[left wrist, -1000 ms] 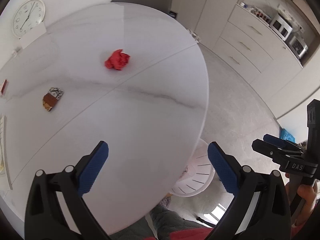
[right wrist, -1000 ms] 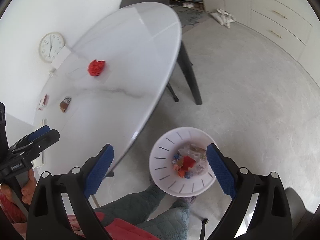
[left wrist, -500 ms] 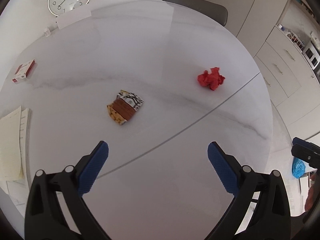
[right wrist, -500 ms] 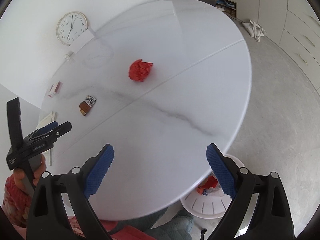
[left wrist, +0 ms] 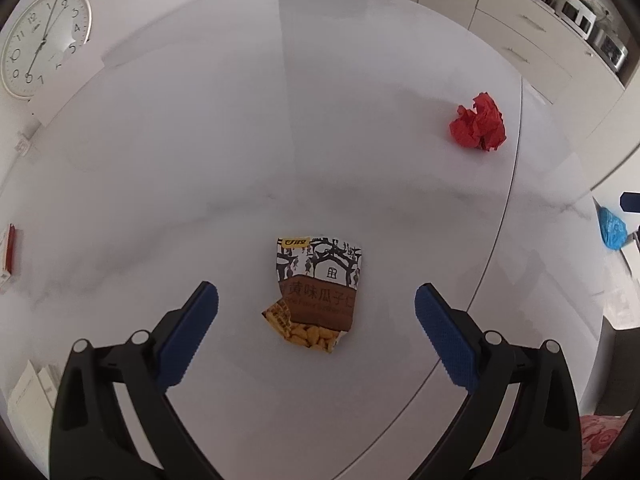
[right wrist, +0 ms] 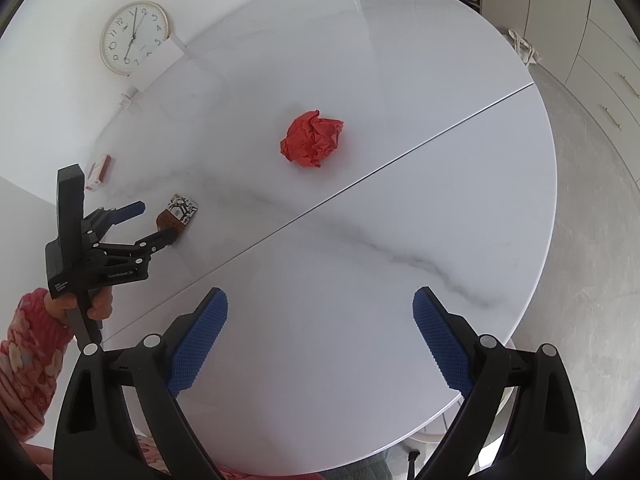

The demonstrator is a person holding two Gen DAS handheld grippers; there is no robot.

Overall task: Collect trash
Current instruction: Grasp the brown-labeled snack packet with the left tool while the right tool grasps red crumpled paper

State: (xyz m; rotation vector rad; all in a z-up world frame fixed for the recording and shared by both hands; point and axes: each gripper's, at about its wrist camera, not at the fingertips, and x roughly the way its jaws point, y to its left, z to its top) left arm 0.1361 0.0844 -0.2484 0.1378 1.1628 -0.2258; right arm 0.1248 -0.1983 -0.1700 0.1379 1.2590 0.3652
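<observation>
A round white marble table [right wrist: 400,240], split by a seam from its right edge to its near left edge, now fills both wrist views, where a second ago the bin on the floor beside it was in frame. The left gripper [left wrist: 316,316] has swung in over the snack wrapper [left wrist: 318,292], which lies flat toward the table's left edge; its blue fingers gape wide to either side, holding nothing. The right gripper [right wrist: 320,340], equally wide and empty, has come up over the near edge facing the crumpled red paper [right wrist: 312,138] near the table's middle. Both pieces remain uncollected; the wrapper looks set to go first.
</observation>
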